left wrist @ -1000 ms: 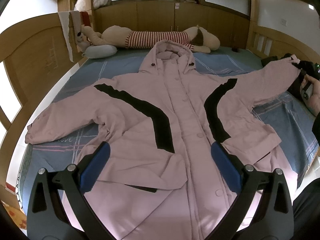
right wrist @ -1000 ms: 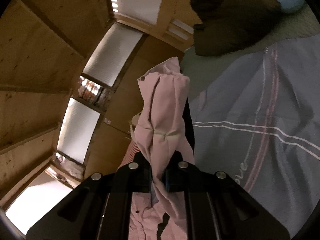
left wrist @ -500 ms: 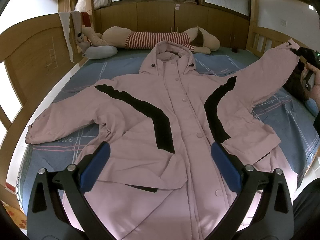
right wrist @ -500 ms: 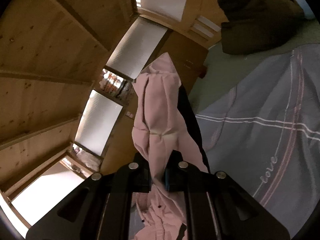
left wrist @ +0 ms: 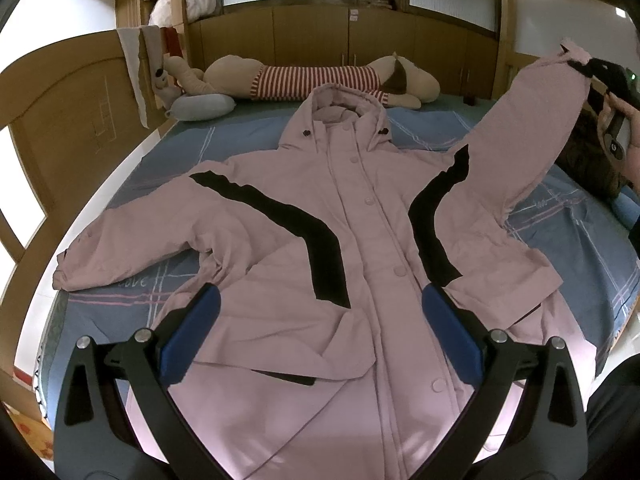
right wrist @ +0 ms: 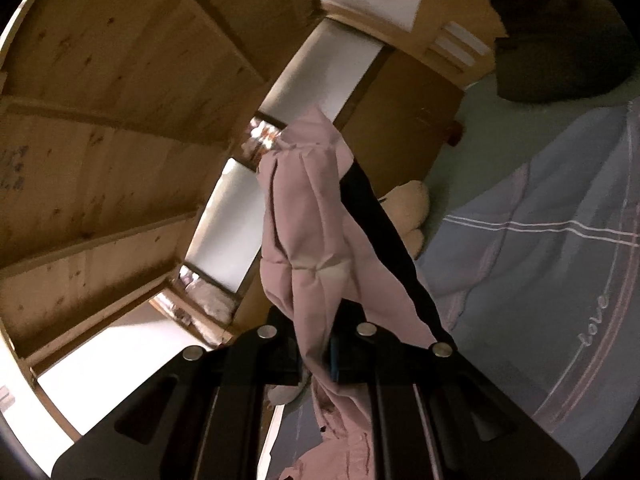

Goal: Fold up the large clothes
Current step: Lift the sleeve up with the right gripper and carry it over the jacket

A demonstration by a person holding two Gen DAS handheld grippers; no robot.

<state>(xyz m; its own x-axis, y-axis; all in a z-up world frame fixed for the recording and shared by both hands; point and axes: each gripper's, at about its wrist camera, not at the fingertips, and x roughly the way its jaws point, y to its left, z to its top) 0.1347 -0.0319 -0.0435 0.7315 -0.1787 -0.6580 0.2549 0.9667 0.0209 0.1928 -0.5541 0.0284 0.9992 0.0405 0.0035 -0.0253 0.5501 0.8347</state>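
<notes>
A large pink hooded coat (left wrist: 360, 248) with black curved stripes lies face up on the blue bed sheet (left wrist: 580, 240). Its left sleeve (left wrist: 132, 236) lies flat, stretched toward the left edge. My left gripper (left wrist: 320, 320) hovers open above the coat's lower front, blue pads wide apart, holding nothing. The right sleeve (left wrist: 532, 132) is raised off the bed at the right. My right gripper (left wrist: 588, 66) is shut on its cuff. In the right wrist view the sleeve cuff (right wrist: 304, 216) sticks up from the closed right gripper (right wrist: 316, 356).
A long plush toy in a red-striped shirt (left wrist: 312, 80) and a grey pillow (left wrist: 200, 106) lie at the head of the bed. Wooden bed boards (left wrist: 60, 112) rise at the left and back. A dark bundle (right wrist: 556, 40) lies at the bed's right side.
The right gripper has lifted the right sleeve up off the sheet and carried it inward toward the coat. The left gripper has stayed still and open.
</notes>
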